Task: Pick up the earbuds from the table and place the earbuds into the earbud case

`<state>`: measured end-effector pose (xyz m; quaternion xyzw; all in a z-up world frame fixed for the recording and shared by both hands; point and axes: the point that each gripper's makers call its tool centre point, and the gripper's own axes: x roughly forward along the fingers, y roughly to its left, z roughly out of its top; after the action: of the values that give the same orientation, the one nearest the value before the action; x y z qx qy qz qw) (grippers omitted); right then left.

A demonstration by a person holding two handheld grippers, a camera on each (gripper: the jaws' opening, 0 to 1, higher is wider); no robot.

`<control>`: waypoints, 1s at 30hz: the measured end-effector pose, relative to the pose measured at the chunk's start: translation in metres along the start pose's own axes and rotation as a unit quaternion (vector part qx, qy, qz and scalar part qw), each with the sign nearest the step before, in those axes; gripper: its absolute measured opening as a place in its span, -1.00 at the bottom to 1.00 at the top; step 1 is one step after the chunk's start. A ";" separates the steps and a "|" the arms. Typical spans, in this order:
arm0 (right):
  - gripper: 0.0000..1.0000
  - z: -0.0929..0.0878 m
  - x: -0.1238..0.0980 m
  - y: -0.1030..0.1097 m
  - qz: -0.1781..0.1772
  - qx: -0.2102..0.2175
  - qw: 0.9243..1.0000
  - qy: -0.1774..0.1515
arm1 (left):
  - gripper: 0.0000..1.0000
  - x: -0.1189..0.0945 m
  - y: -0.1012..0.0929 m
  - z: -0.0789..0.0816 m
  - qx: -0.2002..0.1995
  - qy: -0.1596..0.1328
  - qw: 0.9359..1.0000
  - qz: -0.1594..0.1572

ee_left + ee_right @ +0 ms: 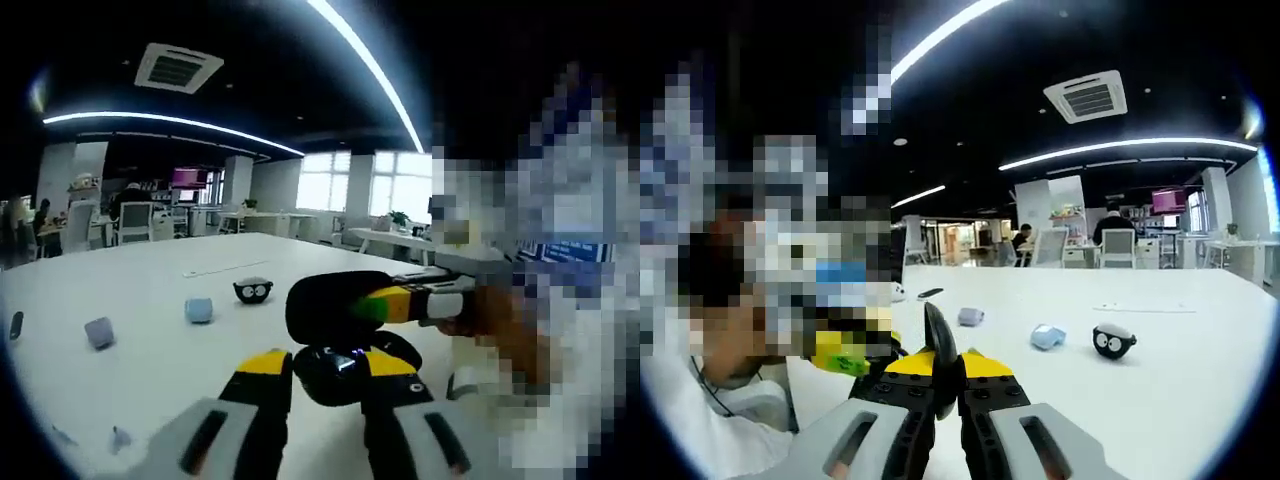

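A black earbud case (330, 375) sits between the yellow-tipped jaws of my left gripper (330, 362), which is shut on its base. Its lid (325, 305) stands open above it. My right gripper (388, 305) reaches in from the right, its yellow-green tip against the lid. In the right gripper view, my right gripper (945, 362) is shut on the thin black lid edge (940, 345), and the left gripper (845, 355) shows at the left. I cannot make out any earbuds inside the case.
On the white table (150, 280) lie a black round toy with eyes (253, 290), a light blue case (198, 310), a grey-lavender case (99, 332) and a dark item (15, 325) at the far left. A person's hand and sleeve are close on the right. Office desks and chairs stand behind.
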<state>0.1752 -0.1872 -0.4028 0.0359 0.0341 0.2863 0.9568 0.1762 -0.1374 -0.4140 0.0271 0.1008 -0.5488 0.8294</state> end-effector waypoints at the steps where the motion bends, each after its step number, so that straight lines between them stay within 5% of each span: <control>1: -0.88 0.001 0.000 0.000 -0.001 -0.002 1.000 -0.002 | -0.43 0.001 0.000 0.000 0.001 0.000 1.000 0.003; 10: -0.88 0.005 0.001 -0.004 -0.016 -0.015 1.000 -0.013 | -0.42 0.003 0.002 -0.001 0.021 0.009 0.999 0.041; 26: -0.88 0.006 0.001 -0.003 -0.004 -0.008 1.000 -0.012 | -0.40 -0.009 -0.005 0.001 0.004 0.010 1.000 -0.002; 30: -0.88 0.009 0.001 0.000 0.001 -0.009 1.000 -0.016 | -0.40 -0.019 0.004 0.007 0.015 0.010 1.000 0.008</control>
<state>0.1766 -0.1875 -0.3943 0.0322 0.0161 0.2868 0.9573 0.1740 -0.1198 -0.4040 0.0452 0.1007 -0.5434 0.8322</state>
